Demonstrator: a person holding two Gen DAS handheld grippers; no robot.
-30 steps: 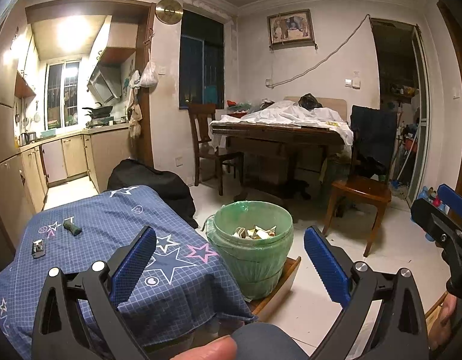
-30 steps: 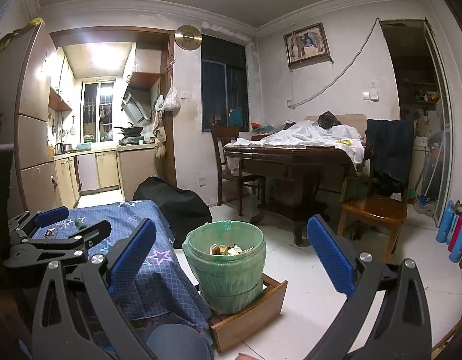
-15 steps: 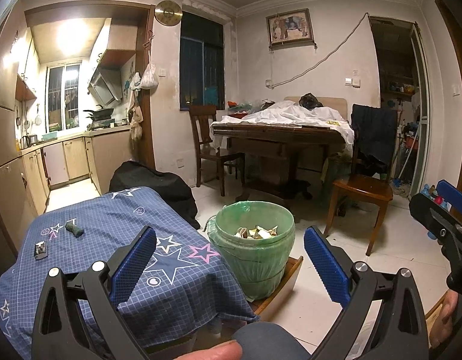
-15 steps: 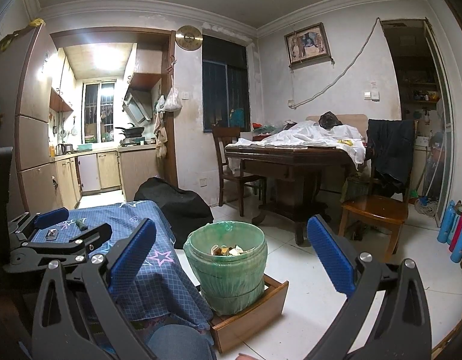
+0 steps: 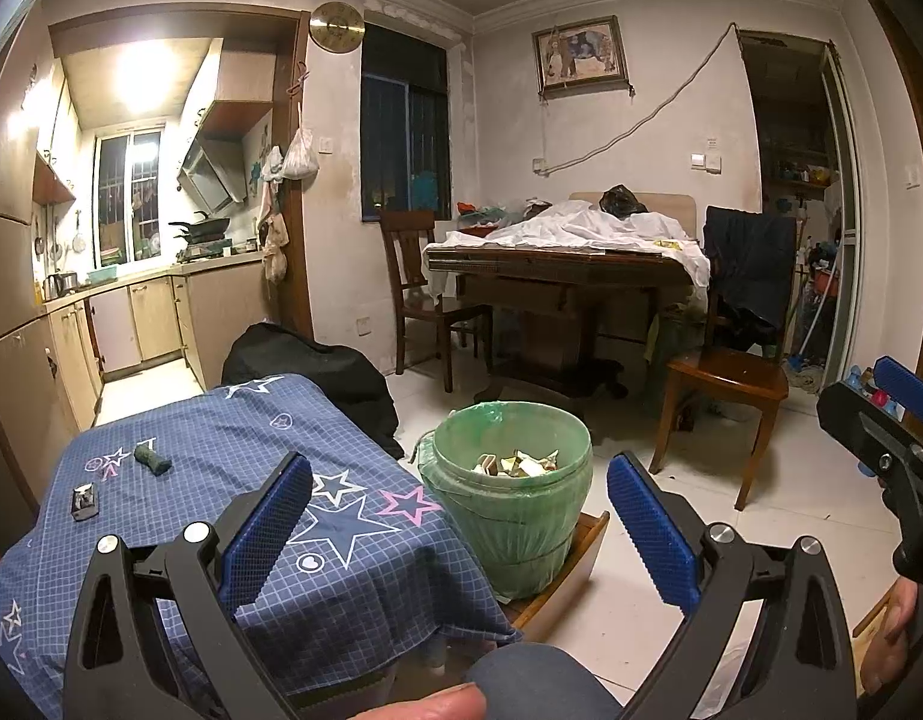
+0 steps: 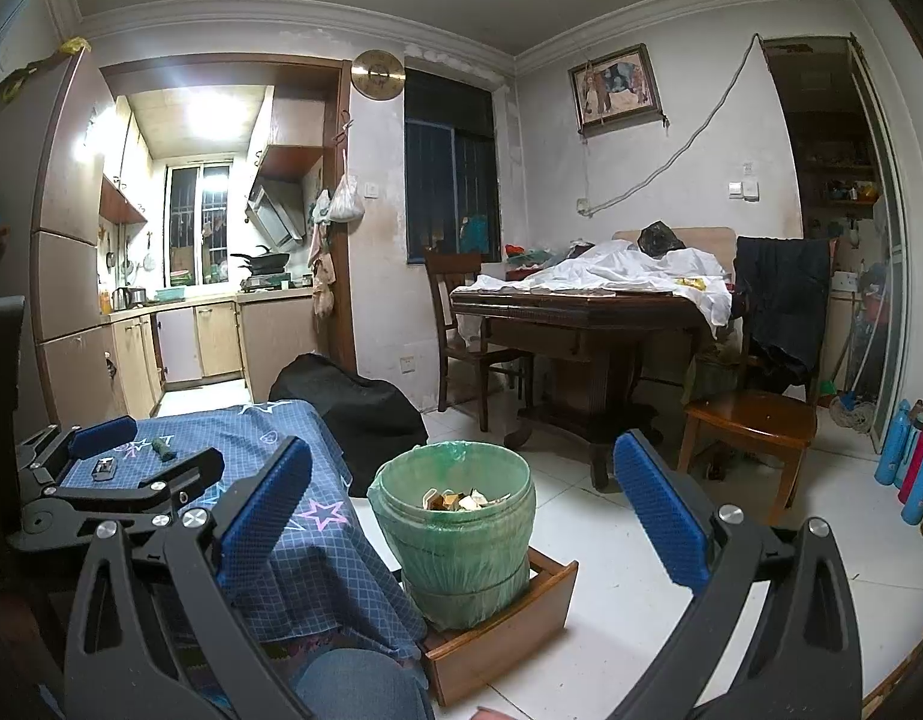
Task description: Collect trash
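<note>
Both grippers idle and empty above the low table, trash not yet picked up.

I hold the left gripper (image 5: 458, 507) and right gripper (image 6: 461, 498) with jaws spread wide, gripping nothing. Two small items, a green scrap (image 5: 152, 459) and a dark piece (image 5: 84, 501), lie on the blue star cloth (image 5: 341, 516); the lined bin (image 5: 512, 504) stands just beside, placed for short drops.

- The left wrist view is taken from low over the table (image 5: 233, 468), facing across the room, with the bin (image 5: 512, 492) near and just right of centre.
- The right wrist view is taken from further right, facing the same way; the bin (image 6: 455, 534) is seen near centre.
- Table (image 6: 263, 450), bin and far wall are shared by both.
</note>
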